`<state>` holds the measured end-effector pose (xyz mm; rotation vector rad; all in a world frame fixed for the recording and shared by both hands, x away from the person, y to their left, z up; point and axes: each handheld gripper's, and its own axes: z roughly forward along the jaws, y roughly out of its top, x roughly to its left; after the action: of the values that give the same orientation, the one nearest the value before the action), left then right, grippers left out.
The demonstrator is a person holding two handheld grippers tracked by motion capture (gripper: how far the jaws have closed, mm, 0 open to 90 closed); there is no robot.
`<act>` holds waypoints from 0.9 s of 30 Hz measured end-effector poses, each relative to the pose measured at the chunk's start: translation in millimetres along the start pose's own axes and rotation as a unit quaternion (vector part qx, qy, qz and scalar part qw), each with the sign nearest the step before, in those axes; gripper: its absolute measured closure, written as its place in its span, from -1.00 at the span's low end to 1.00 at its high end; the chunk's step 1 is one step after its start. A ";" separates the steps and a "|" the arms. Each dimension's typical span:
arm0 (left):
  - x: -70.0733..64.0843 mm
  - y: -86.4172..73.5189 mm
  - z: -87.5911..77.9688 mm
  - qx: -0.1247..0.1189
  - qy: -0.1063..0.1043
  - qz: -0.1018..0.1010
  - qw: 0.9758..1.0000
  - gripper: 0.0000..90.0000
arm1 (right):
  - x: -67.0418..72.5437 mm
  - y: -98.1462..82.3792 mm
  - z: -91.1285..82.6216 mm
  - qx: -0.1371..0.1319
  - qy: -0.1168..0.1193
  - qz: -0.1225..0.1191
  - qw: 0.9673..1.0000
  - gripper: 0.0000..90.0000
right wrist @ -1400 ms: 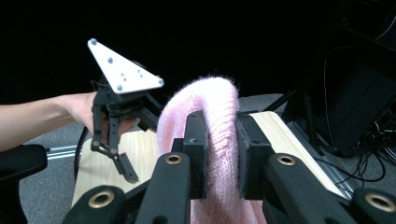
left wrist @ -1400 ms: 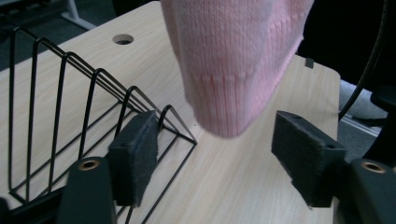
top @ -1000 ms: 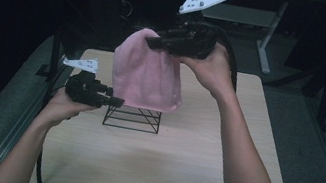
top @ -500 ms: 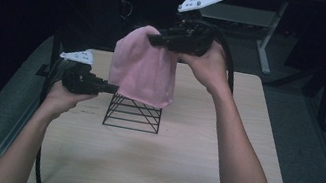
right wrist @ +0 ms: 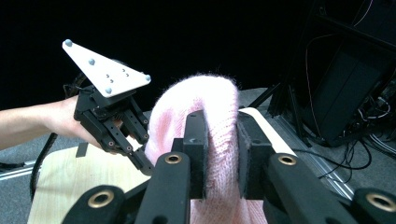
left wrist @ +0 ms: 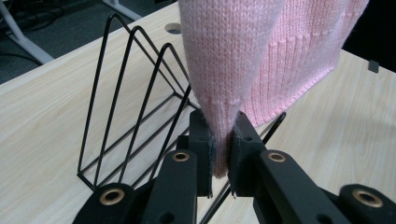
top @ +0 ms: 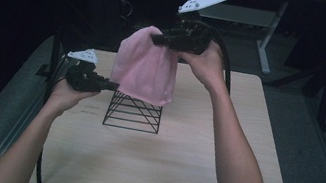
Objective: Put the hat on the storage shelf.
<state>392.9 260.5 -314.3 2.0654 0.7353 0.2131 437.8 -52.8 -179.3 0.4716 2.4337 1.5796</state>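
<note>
A pink knitted cloth (top: 146, 68) hangs in the air over a black wire rack (top: 133, 111) on the wooden table (top: 179, 160). My right gripper (top: 156, 38) holds it from above, shut on its bunched top fold (right wrist: 219, 135). My left gripper (top: 115, 85) is shut on the cloth's lower left corner (left wrist: 223, 140), just beside the rack (left wrist: 135, 98). In the right gripper view the left gripper (right wrist: 140, 161) with its grey plate sits lower, to the left of the cloth. The cloth's lower hem hangs just above the rack's top wires.
The rack stands near the middle of the table, with bare wood in front of it and to its right. A small round hole (left wrist: 173, 29) is in the tabletop beyond the rack. Desk legs (top: 266, 43) and dark equipment stand past the far edge.
Both grippers rose a little with the cloth; the left one moved up and in to the cloth's lower corner and is now shut on it. The cloth hangs flatter.
</note>
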 end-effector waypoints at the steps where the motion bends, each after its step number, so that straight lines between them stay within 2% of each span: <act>1: 0.8 -0.2 0.2 0.003 0.003 0.001 1.000 0.81 | -1.5 -1.3 1.7 0.001 0.000 0.002 1.000 0.69; 8: 1.7 -5.0 1.4 0.006 -0.002 -0.001 1.000 0.81 | -1.5 -2.6 5.4 0.000 0.009 0.001 1.000 0.69; 15: 4.4 -14.1 -4.7 0.011 0.005 -0.008 1.000 0.81 | 11.1 -4.1 13.1 0.006 0.022 -0.009 1.000 0.69; 19: 4.5 -18.1 -6.2 0.014 0.006 -0.005 1.000 0.81 | 15.0 -5.0 14.9 0.008 0.030 -0.012 0.999 0.69; 25: 5.4 -26.4 -5.6 0.017 0.006 -0.016 1.000 0.81 | 17.9 -11.5 19.1 0.010 0.044 -0.004 0.999 0.69; 27: 6.0 -27.0 -5.2 0.025 0.008 -0.010 1.000 0.81 | 17.6 -12.6 19.7 0.011 0.048 0.000 0.999 0.69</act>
<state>384.2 278.8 -333.9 2.1048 0.7776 0.2032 426.1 -34.3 -198.8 0.4101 2.5236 1.6118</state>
